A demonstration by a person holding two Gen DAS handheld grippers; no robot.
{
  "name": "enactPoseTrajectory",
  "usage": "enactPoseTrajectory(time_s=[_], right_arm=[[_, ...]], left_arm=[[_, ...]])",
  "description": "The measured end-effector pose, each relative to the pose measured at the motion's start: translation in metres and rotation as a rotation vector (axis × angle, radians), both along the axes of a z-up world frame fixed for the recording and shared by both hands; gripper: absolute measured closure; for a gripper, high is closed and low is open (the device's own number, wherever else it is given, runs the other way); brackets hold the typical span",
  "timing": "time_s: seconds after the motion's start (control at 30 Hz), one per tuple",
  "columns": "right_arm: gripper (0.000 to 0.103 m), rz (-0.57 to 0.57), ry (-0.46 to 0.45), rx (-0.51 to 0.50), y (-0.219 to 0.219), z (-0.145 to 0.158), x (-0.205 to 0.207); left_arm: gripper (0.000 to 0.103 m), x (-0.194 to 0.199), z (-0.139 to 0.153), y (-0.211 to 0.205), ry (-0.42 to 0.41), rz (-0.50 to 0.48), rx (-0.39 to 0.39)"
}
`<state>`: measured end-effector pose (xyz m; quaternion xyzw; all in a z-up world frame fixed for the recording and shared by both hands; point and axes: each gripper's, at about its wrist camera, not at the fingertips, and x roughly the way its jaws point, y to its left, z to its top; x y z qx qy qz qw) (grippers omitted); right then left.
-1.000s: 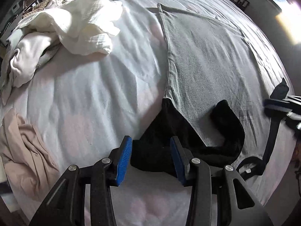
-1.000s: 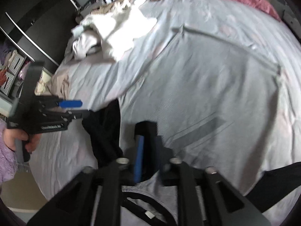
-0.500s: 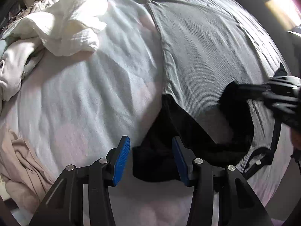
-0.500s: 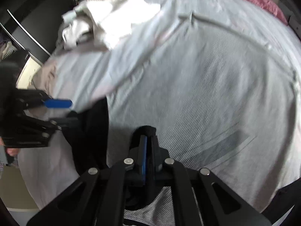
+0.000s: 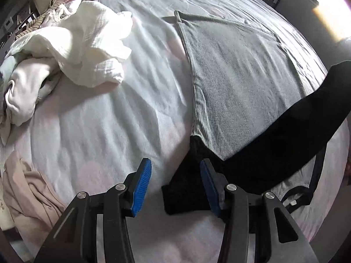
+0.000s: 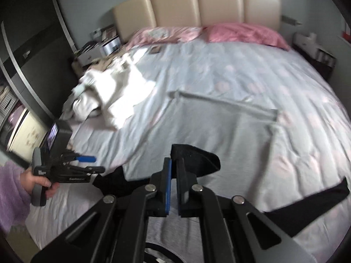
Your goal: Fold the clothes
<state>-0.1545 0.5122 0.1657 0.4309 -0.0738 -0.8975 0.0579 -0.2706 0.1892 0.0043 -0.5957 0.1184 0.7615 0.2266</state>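
A grey ribbed shirt [image 5: 237, 70] with black sleeves lies flat on the bed; it also shows in the right wrist view [image 6: 221, 118]. My right gripper [image 6: 174, 175] is shut on the black sleeve [image 6: 197, 157] and holds it lifted; the sleeve stretches as a black band [image 5: 291, 127] across the shirt's lower part. My left gripper [image 5: 175, 186] is open, low over the bed, with the other black sleeve's end [image 5: 186, 195] between its blue pads [image 5: 142, 186]. It shows from the side in the right wrist view [image 6: 87, 164].
A heap of white clothes [image 5: 72, 50] lies at the bed's left. A beige garment [image 5: 26, 192] hangs over the near left edge. Pink pillows [image 6: 241, 32] and a beige headboard [image 6: 197, 6] stand at the far end. A dark wardrobe [image 6: 28, 54] stands left.
My right gripper has lifted the black sleeve up off the shirt and drawn it right, stretching it. My left gripper has stayed open over the other sleeve end.
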Motion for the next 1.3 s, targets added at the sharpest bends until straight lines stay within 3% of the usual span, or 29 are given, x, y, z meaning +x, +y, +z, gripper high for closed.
enactPoseTrajectory(time_s=[0.17, 0.43, 0.57, 0.63, 0.83, 0.9, 0.97, 1.13, 1.2, 1.3], right_arm=[[0.099, -0.049, -0.038, 0.003, 0.017, -0.007, 0.022], [0.099, -0.11, -0.268, 0.003, 0.03, -0.115, 0.058], [0.095, -0.159, -0.396, -0.025, 0.046, -0.152, 0.074], [0.095, -0.175, -0.428, -0.037, 0.054, -0.156, 0.078], [0.093, -0.169, -0.389, -0.01, 0.076, -0.133, 0.068], [0.086, -0.155, -0.386, -0.013, 0.081, -0.133, 0.057], [0.086, -0.13, -0.406, -0.027, 0.08, -0.137, 0.046], [0.086, -0.006, -0.43, -0.015, 0.057, -0.151, 0.039], [0.086, 0.019, -0.434, 0.046, 0.052, -0.158, 0.037], [0.09, 0.034, -0.428, 0.032, 0.056, -0.162, 0.036]], left_arm=[[0.054, 0.008, -0.002, 0.015, -0.003, -0.032, -0.017], [0.054, 0.019, -0.018, 0.024, -0.043, -0.106, -0.047], [0.054, 0.019, -0.025, 0.028, -0.066, -0.101, -0.038], [0.054, 0.018, -0.022, 0.033, -0.051, -0.104, -0.037], [0.054, 0.009, -0.019, 0.045, -0.034, -0.122, -0.044], [0.055, 0.006, -0.02, 0.049, -0.034, -0.135, -0.051], [0.056, 0.005, -0.022, 0.052, -0.039, -0.148, -0.049], [0.091, 0.005, -0.03, 0.056, -0.057, -0.181, -0.046], [0.094, 0.008, -0.026, 0.053, -0.045, -0.191, -0.033], [0.096, 0.015, -0.018, 0.045, -0.031, -0.216, -0.016]])
